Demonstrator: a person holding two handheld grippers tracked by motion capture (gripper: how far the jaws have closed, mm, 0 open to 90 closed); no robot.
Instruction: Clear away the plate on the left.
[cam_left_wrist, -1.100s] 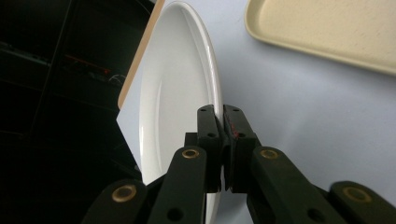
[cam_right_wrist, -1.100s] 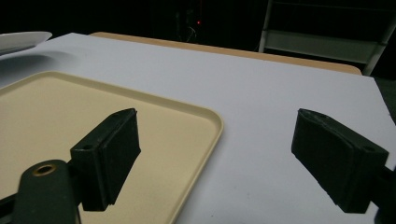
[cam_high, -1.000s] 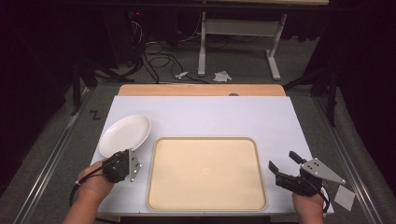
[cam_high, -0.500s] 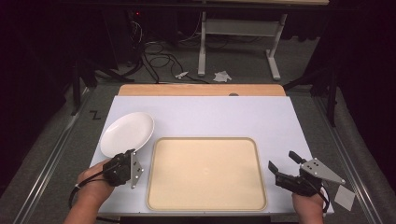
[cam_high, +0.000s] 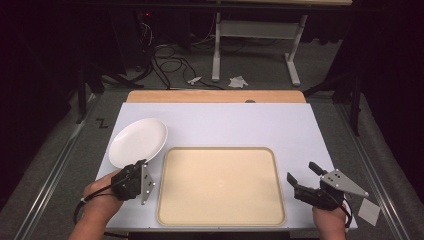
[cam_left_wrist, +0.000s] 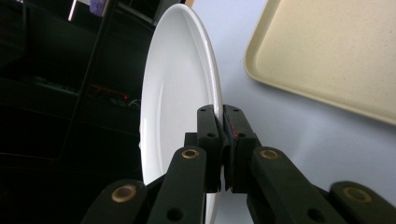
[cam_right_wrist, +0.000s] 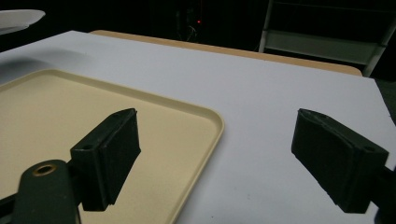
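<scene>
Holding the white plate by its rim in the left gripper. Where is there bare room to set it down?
The beige tray is bare across its whole bed, just right of the white plate. The white tabletop is also free between the tray's far edge and the wooden strip. It is tighter at the near corners, where the left gripper and right gripper sit.

My left gripper (cam_high: 141, 167) holds a white plate (cam_high: 138, 142) by its near rim, left of the tray.

The beige tray (cam_high: 220, 185) lies bare at the table's near edge, on the white tabletop (cam_high: 240, 125). My right gripper (cam_high: 303, 174) rests just beside the tray's right rim, its jaws spread wide. A paper slip (cam_high: 369, 211) lies beside my right hand.
</scene>
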